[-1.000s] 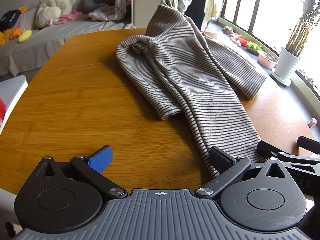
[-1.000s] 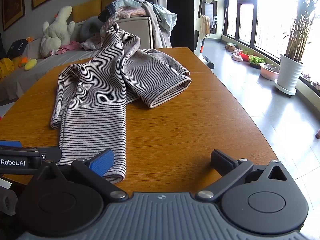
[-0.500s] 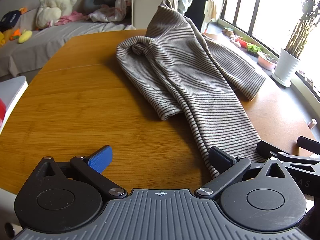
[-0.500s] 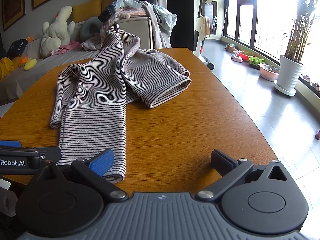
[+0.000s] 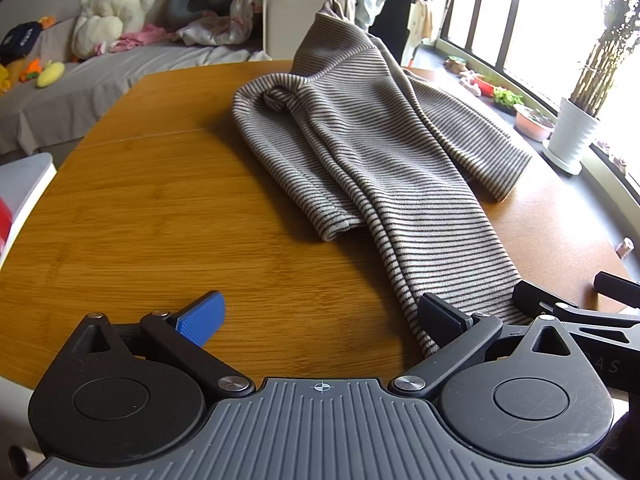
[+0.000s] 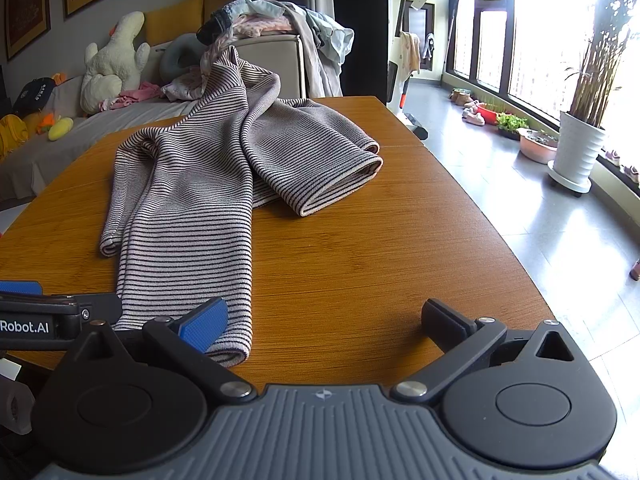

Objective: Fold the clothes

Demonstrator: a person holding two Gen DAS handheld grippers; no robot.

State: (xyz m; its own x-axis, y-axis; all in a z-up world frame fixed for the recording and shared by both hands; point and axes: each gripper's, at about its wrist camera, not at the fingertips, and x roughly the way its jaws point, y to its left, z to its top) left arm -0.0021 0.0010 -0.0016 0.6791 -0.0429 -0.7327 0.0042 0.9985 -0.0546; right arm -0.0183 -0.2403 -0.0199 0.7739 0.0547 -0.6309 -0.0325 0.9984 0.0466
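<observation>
- The wooden table (image 5: 140, 208) fills most of both wrist views.
- A striped garment (image 5: 360, 152) lies rumpled across the table's middle, one end rising toward the far edge, a long part running to the near edge.
- The left gripper (image 5: 320, 316) sits at the near edge, jaws spread wide and empty; its right finger (image 5: 440, 314) is just beside the garment's near hem.
- The right gripper (image 6: 324, 316) is likewise wide apart, holding nothing; its blue pad (image 6: 204, 322) overlaps that hem.
</observation>
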